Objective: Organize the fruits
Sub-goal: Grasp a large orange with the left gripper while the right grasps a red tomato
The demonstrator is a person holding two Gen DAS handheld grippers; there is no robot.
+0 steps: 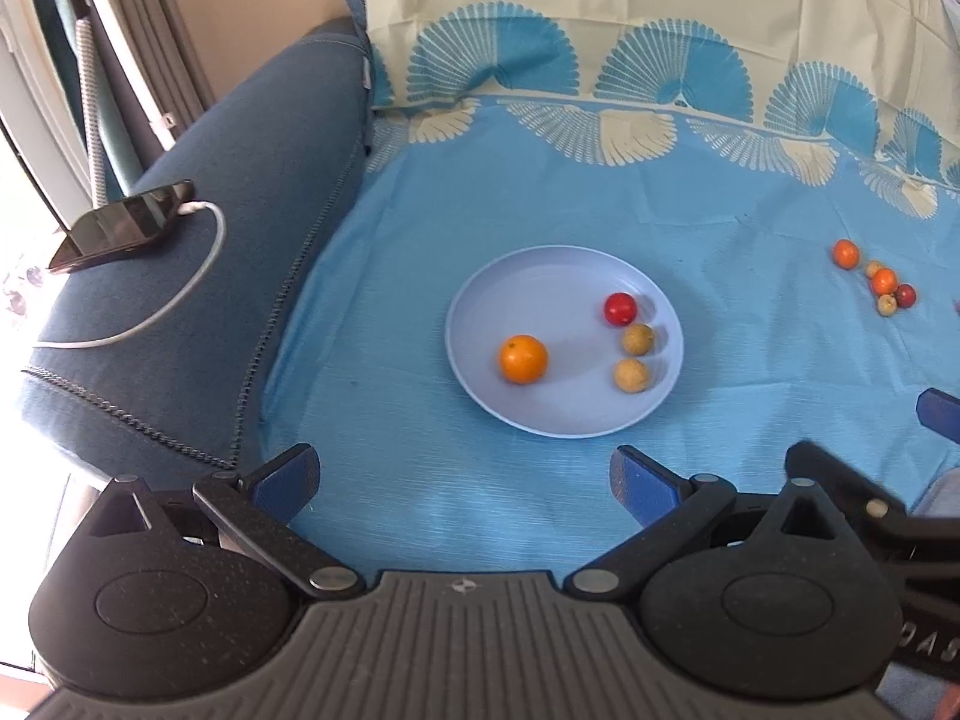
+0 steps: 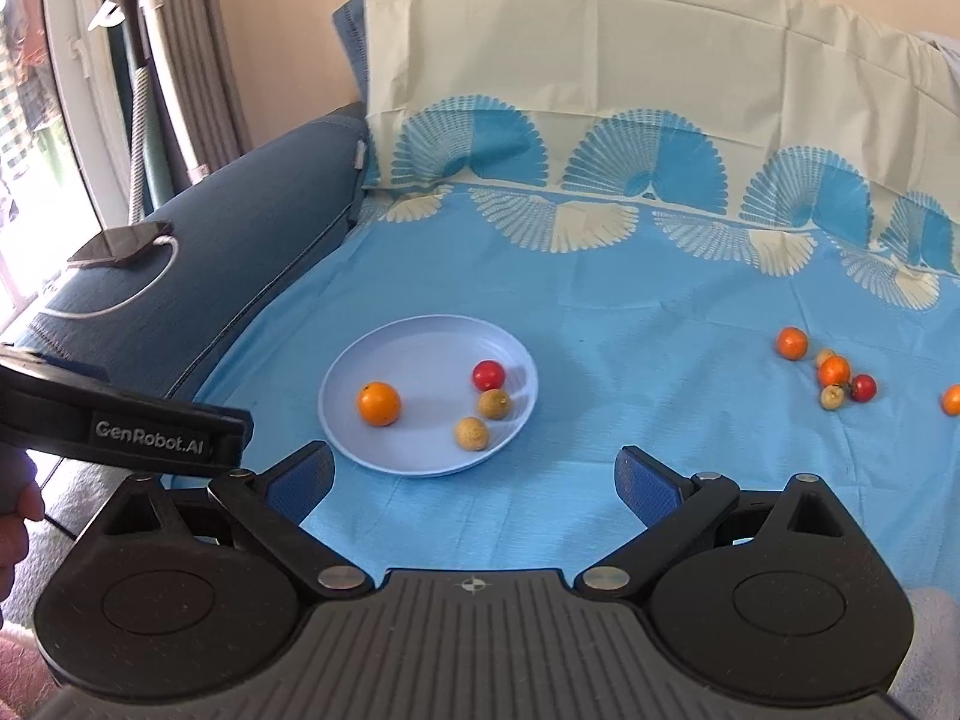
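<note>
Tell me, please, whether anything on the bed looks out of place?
Yes: a loose cluster of fruits lies directly on the blue sheet, right of the plate, which holds only four. Nothing looks spilled or damaged.

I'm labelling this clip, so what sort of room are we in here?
Probably a living room or bedroom at home: a dark blue fabric sofa armrest, a blue fan-patterned cloth spread over the cushions, and a black phone charging on the armrest. Fruit sits on a pale blue plate.
</note>
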